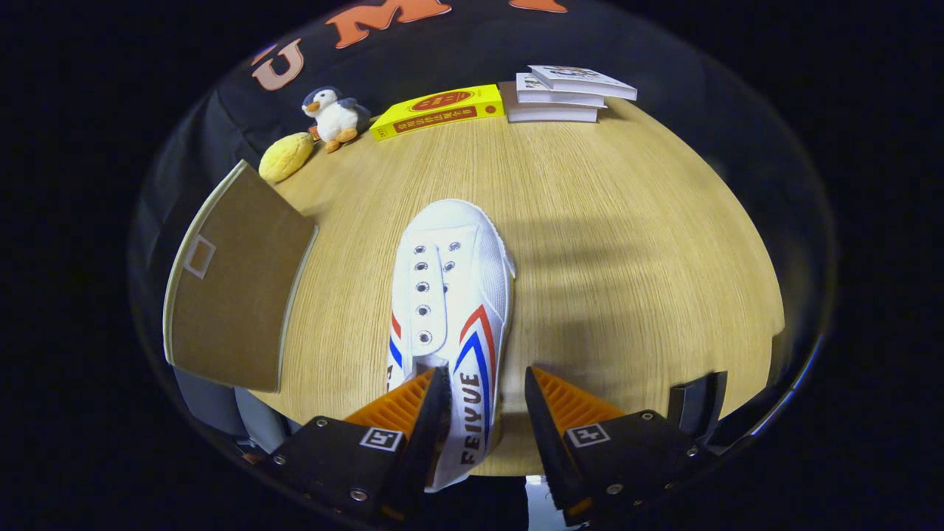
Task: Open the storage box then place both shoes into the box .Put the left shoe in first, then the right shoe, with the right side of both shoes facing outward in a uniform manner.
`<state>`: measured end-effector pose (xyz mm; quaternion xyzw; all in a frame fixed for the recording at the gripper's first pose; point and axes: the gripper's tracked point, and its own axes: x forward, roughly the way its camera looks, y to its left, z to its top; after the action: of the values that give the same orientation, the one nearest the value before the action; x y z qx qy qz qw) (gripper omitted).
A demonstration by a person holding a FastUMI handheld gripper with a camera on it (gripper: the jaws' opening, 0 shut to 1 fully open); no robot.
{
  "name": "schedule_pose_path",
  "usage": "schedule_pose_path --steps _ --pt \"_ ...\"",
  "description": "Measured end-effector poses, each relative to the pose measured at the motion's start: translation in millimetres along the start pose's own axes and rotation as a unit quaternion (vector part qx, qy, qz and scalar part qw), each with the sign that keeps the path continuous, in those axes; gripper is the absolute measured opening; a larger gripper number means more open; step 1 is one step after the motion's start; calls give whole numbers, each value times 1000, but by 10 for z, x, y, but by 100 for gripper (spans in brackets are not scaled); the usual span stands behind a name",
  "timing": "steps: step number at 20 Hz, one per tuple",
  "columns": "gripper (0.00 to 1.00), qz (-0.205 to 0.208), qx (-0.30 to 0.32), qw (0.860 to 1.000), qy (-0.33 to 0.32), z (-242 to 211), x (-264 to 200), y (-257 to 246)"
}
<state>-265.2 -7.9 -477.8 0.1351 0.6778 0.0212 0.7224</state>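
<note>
While gripper [487, 398] fingers spread wide, shoe [450, 295] side wall sits between them, unpinched, toe pointing away, on table [627, 243]. Box flap [232, 287] left of shoe; books [564, 92], penguin [335, 114] beyond shoe.

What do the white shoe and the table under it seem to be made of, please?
The shoe, its heel between the open gripper fingers: white woven canvas, matte, with metal-looking eyelets. The table: pale wood or wood-look laminate, fine straight grain, low sheen; which one is unclear.
</note>
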Motion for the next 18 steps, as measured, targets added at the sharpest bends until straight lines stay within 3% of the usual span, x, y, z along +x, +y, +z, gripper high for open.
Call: schedule_pose_path --steps 2,6,7,9,13,18 --pt "55 24 54 998 14 9 20 20" --pt "36 28 76 997 2 20 30 -30" --pt "24 29 91 995 -5 42 17 -41" --pt "12 37 116 993 -4 -4 -3 28" --pt "7 56 144 988 -25 86 -129 275" --pt "7 98 115 986 -71 550 -607 851"
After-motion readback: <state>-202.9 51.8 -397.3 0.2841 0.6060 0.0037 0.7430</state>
